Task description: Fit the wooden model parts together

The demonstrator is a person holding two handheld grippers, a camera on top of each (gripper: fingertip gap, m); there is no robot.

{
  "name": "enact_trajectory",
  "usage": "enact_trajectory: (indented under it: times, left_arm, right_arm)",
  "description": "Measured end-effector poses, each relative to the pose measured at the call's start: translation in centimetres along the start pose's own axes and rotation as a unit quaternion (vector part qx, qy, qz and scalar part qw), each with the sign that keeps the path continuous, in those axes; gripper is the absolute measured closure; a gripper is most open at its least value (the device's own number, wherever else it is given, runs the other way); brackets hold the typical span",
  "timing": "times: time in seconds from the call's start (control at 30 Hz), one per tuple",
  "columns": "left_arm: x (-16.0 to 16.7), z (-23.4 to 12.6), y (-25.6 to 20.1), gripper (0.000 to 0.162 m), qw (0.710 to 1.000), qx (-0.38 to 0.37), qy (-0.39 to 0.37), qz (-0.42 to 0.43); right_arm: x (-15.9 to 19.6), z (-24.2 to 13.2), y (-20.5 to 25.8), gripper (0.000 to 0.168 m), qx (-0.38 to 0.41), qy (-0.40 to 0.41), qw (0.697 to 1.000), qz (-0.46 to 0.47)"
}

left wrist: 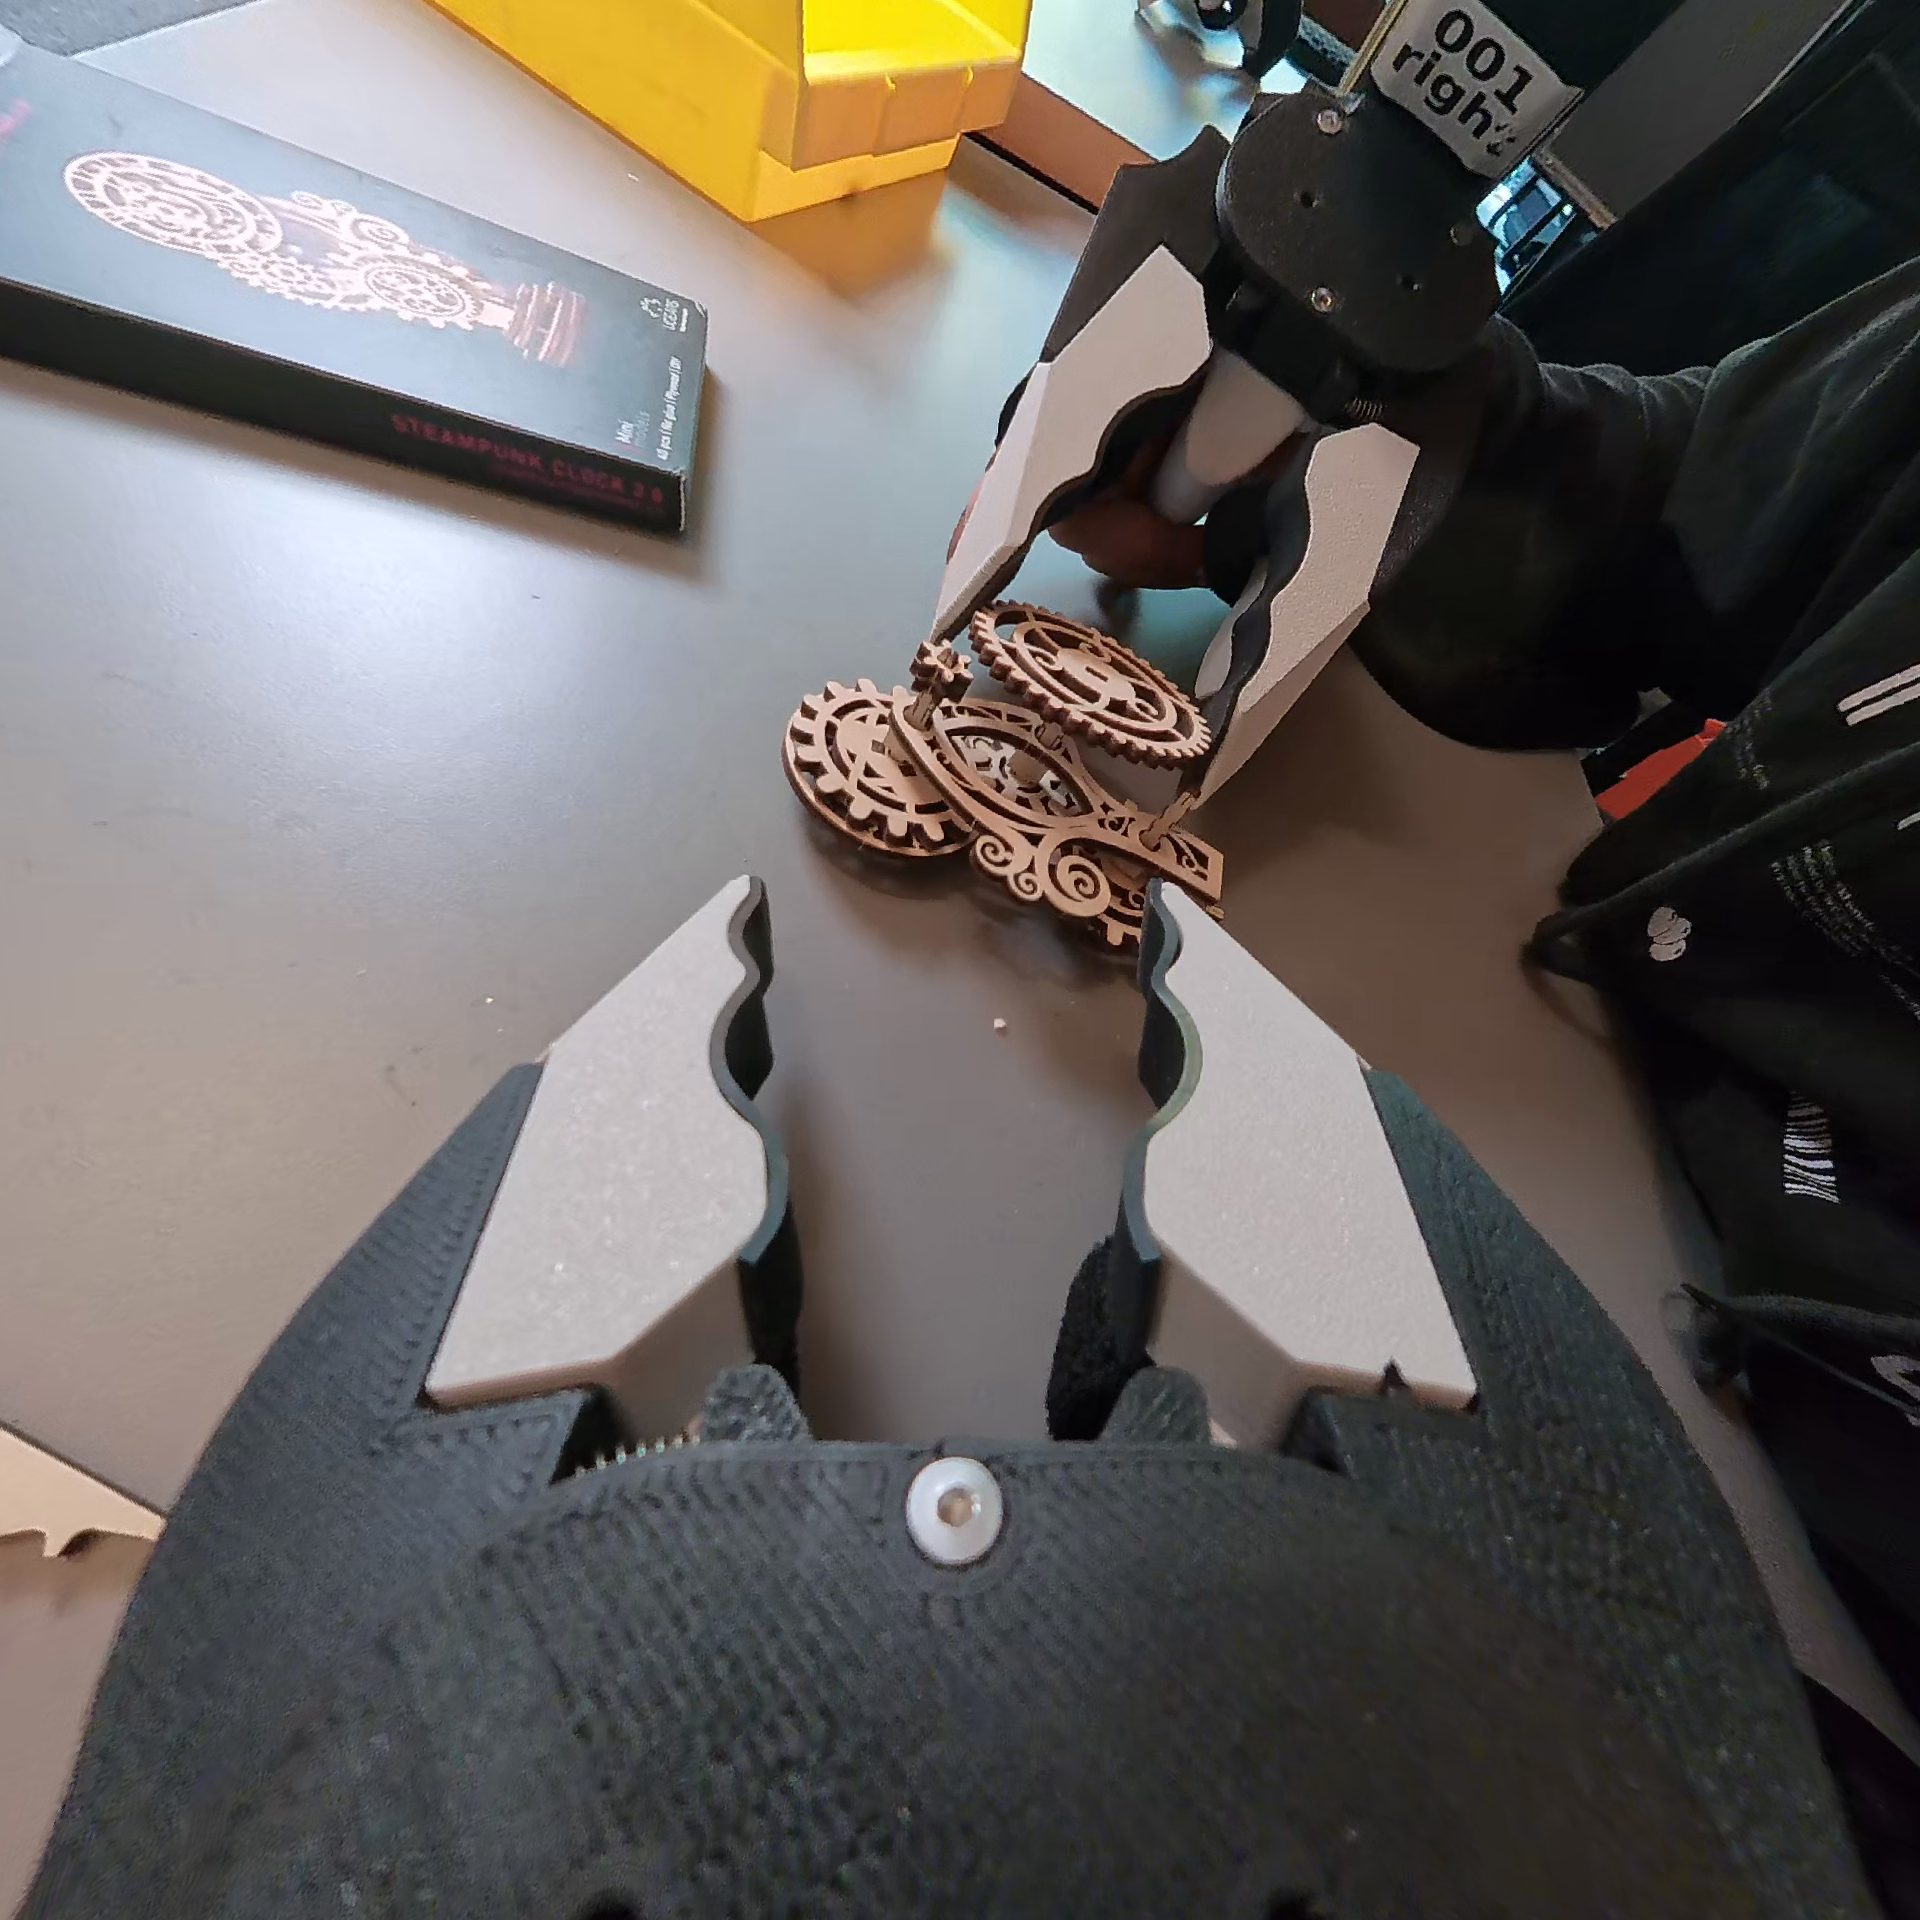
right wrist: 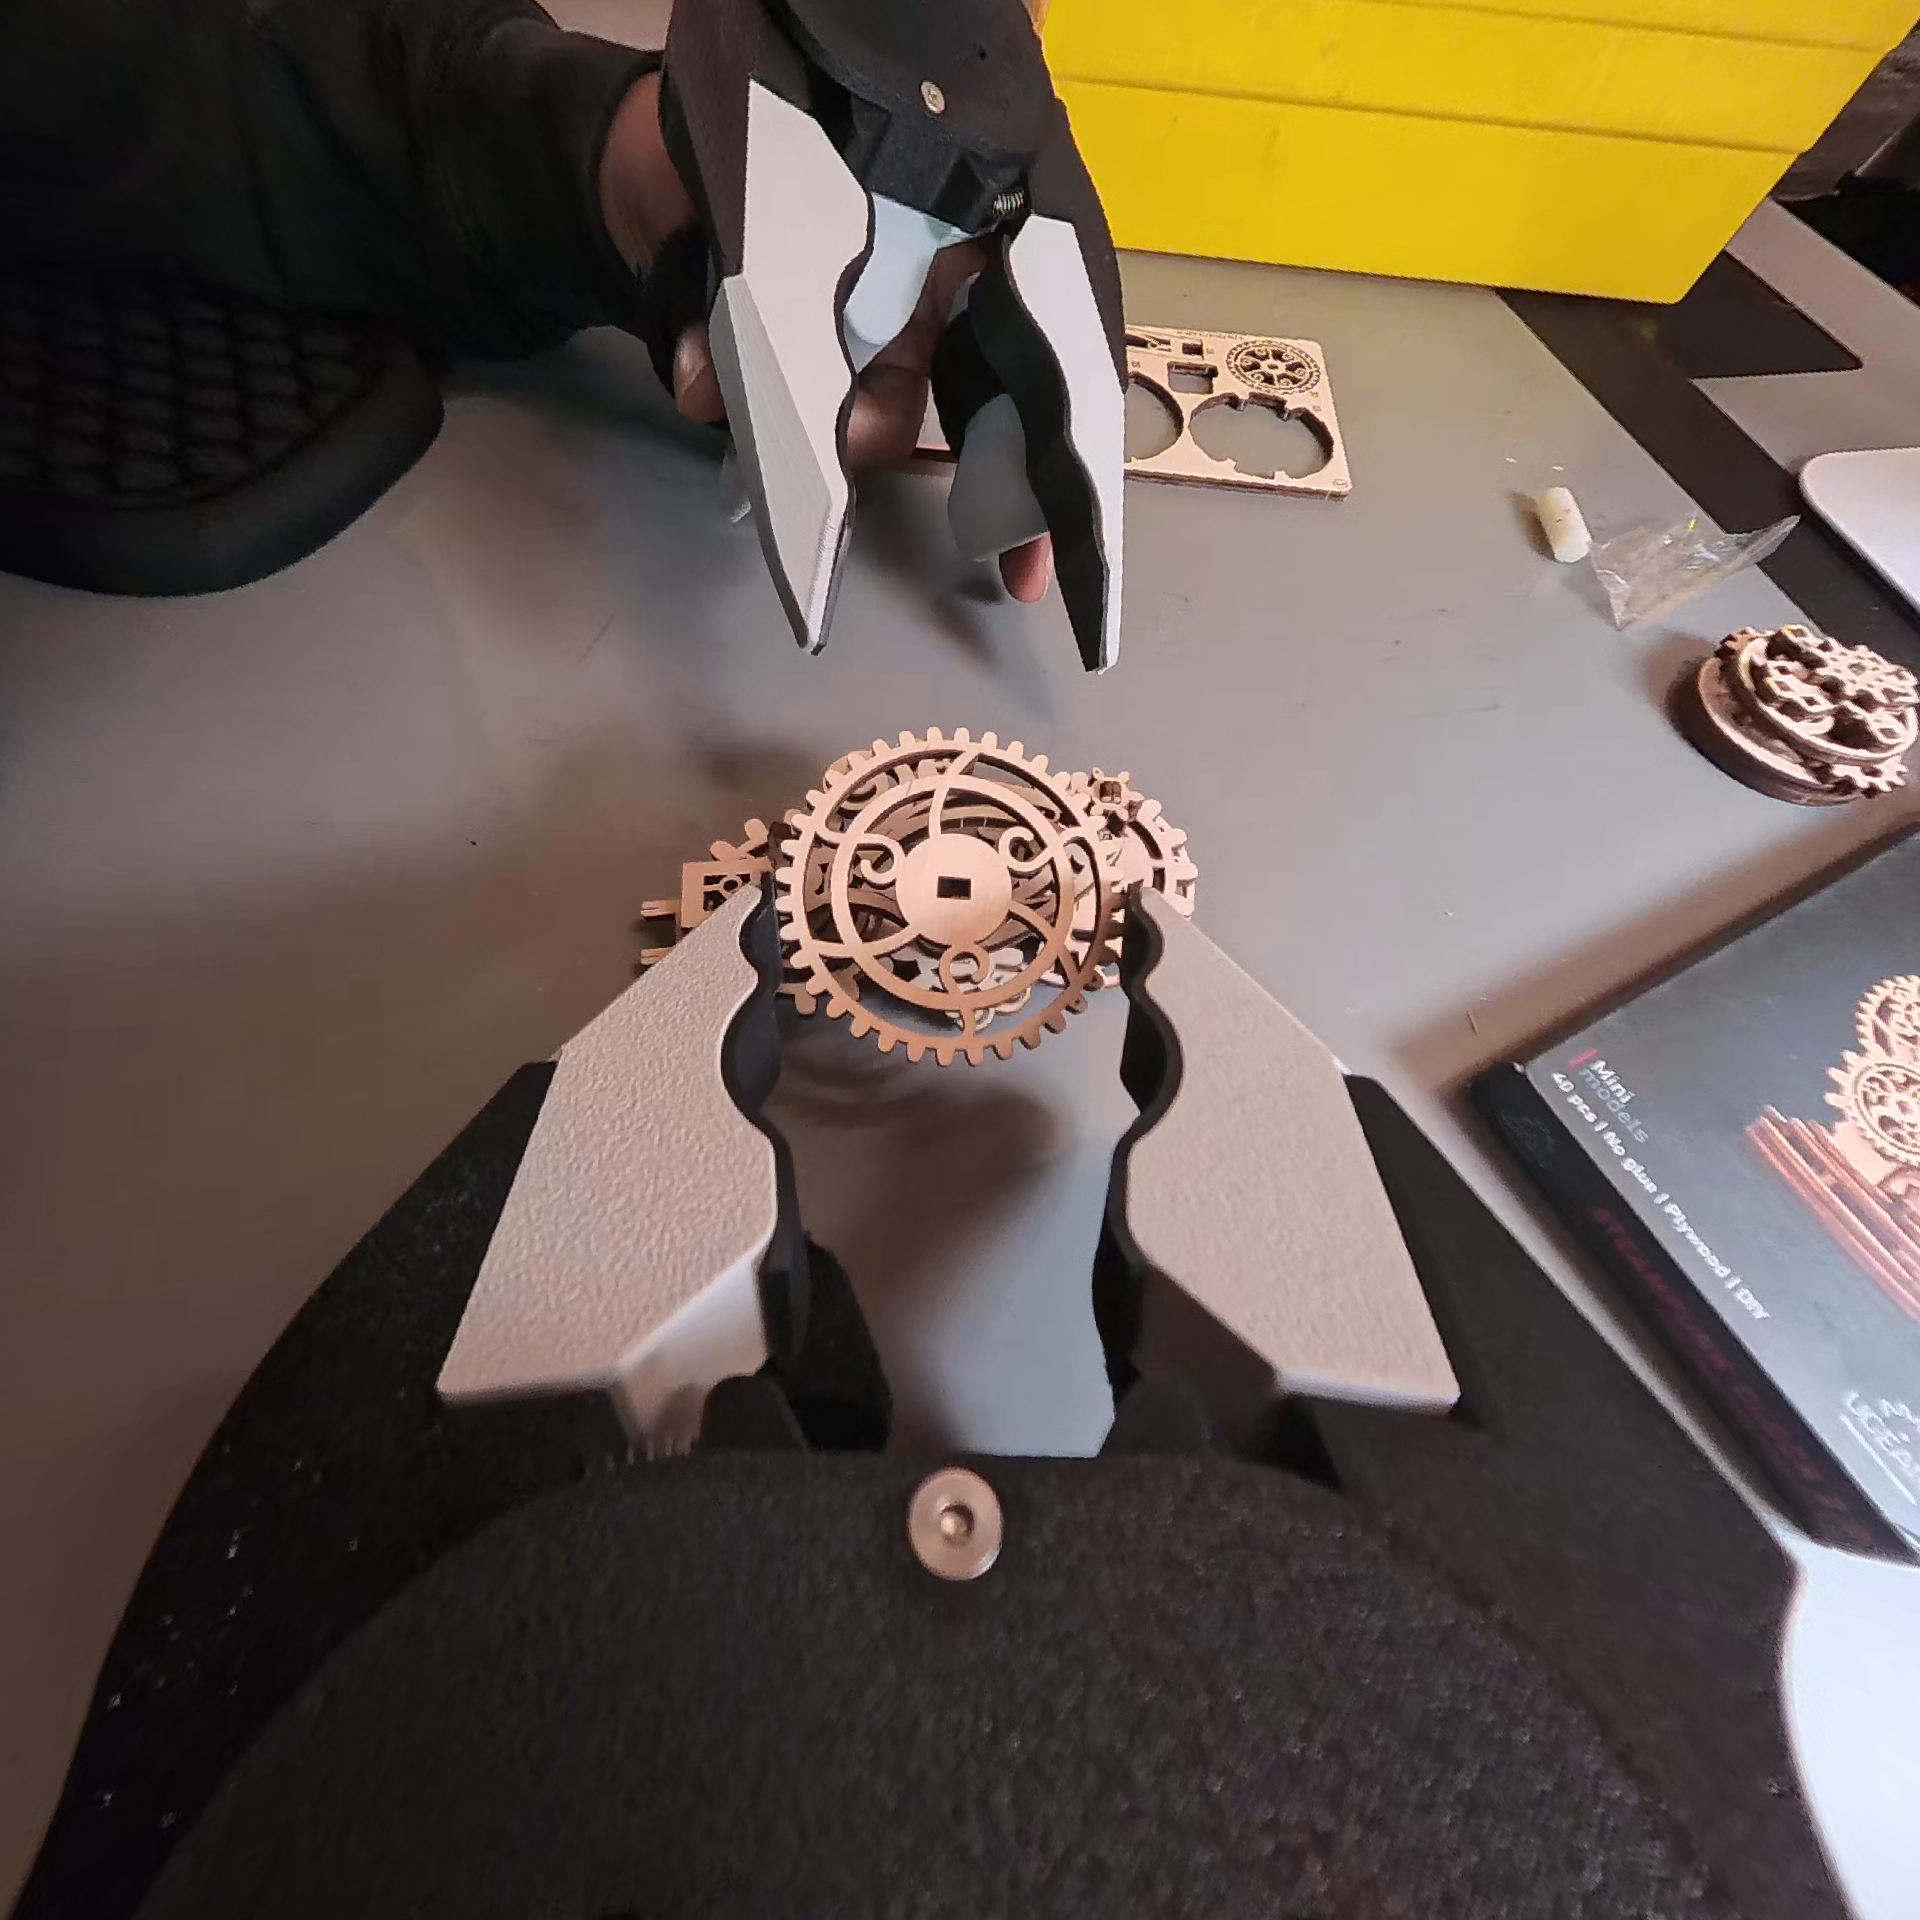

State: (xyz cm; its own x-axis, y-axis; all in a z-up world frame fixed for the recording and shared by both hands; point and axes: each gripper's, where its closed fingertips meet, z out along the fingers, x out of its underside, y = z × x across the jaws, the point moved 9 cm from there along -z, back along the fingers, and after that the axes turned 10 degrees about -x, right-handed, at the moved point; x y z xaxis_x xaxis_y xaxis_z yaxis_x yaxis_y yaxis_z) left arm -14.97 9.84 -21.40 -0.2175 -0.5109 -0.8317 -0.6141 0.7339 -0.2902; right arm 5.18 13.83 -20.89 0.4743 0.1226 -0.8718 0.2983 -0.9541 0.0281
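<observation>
So the clock model is partway there. The wooden gear assembly (right wrist: 935, 914) lies flat on the grey table (left wrist: 312, 831), with a scrollwork frame (left wrist: 1049, 862) at the bottom, a smaller gear (left wrist: 852, 758) to one side and the big toothed wheel (right wrist: 948, 888) sitting on top on short posts. Whether that wheel is fully seated I can't tell; in the left wrist view it looks tilted up a bit.

The right gripper (right wrist: 940, 920) has its fingers spread around the big wheel, tips right at the rim on both sides, looking more like a straddle than a firm pinch. The left gripper (left wrist: 951, 914) is wide open and empty, hovering just beside the frame end of the model.

Still left, I'd guess: the round dark-based gear stack (right wrist: 1813, 727) sits well apart near the table edge and isn't joined to anything yet. The punched-out part sheet (right wrist: 1236, 416) by the yellow bin (right wrist: 1455, 156) still has at least one piece in it. The kit box (left wrist: 343, 301) lies off to the side.
</observation>
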Motion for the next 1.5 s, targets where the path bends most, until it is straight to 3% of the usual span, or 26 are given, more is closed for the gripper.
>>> enact_trajectory:
  times: [1.5]
  left_arm:
    - [-0.02,-0.08,-0.27,0.093,1.000,-0.008,-0.006,0.016]
  right_arm:
    - [-0.85,0.76,0.06,0.104,0.030,0.013,0.999,-0.009]
